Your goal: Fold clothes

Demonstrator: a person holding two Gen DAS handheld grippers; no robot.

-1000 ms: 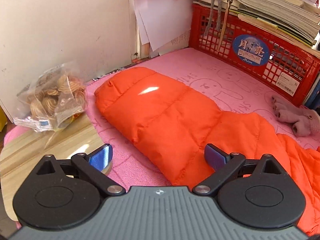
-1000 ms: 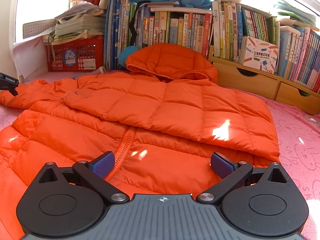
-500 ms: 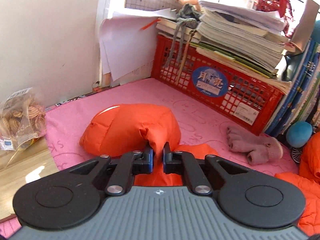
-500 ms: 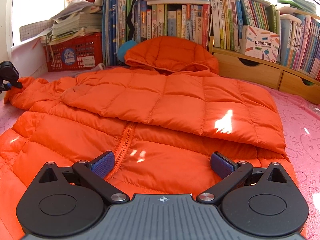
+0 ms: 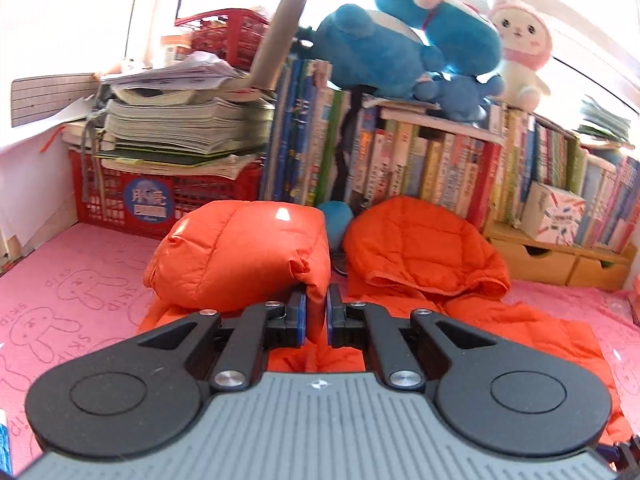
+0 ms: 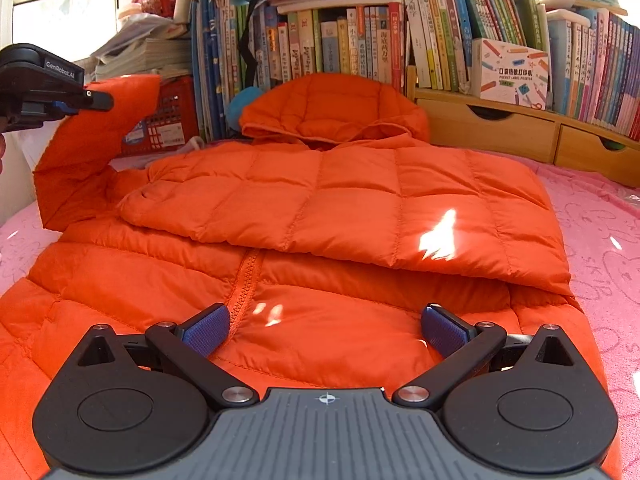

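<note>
**Q:** What surface carries everything?

**A:** A pink mat printed with rabbit outlines, spreading to both sides of the right gripper.

**Q:** What lies directly on it?

**A:** An orange puffer jacket is spread flat just ahead of the right gripper. Beyond it, a red plastic crate stands at the far left, a row of upright books straight ahead, and a wooden drawer unit at the far right.

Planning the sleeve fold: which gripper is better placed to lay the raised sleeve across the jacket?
Left gripper: it is shut on the sleeve. Right gripper is open over the jacket.
</note>
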